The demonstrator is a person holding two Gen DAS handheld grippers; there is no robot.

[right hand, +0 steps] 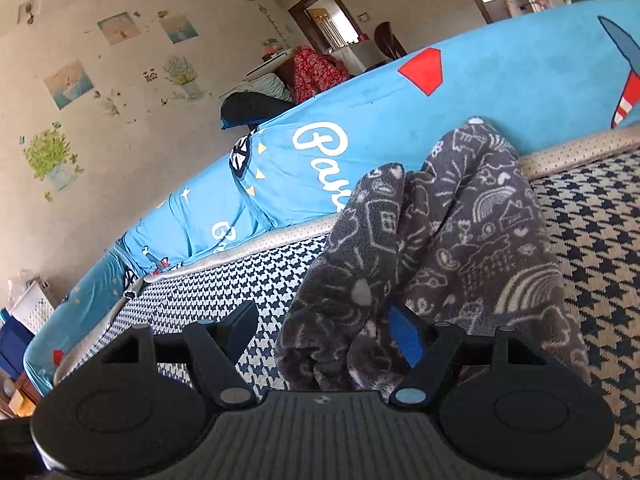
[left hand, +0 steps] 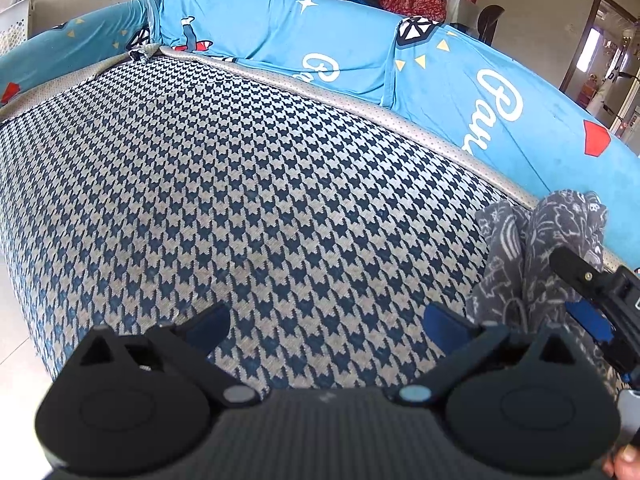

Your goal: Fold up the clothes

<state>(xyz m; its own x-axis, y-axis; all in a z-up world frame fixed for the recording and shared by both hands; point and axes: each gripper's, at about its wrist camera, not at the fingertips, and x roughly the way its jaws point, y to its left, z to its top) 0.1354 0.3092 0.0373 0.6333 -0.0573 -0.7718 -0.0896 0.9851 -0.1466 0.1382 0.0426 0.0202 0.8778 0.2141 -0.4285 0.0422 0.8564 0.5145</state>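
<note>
Both hand-held grippers gape open: right (right hand: 326,340) astride the bunched grey garment (right hand: 460,240), left (left hand: 326,326) beside it.

Grey fleece garment (right hand: 460,232) with white doodle print, bunched upright — on houndstooth cushion (right hand: 592,232)

Bunched garment (right hand: 448,248) lies on the cushion (left hand: 248,200), backrest cover (left hand: 340,40) behind it
</note>
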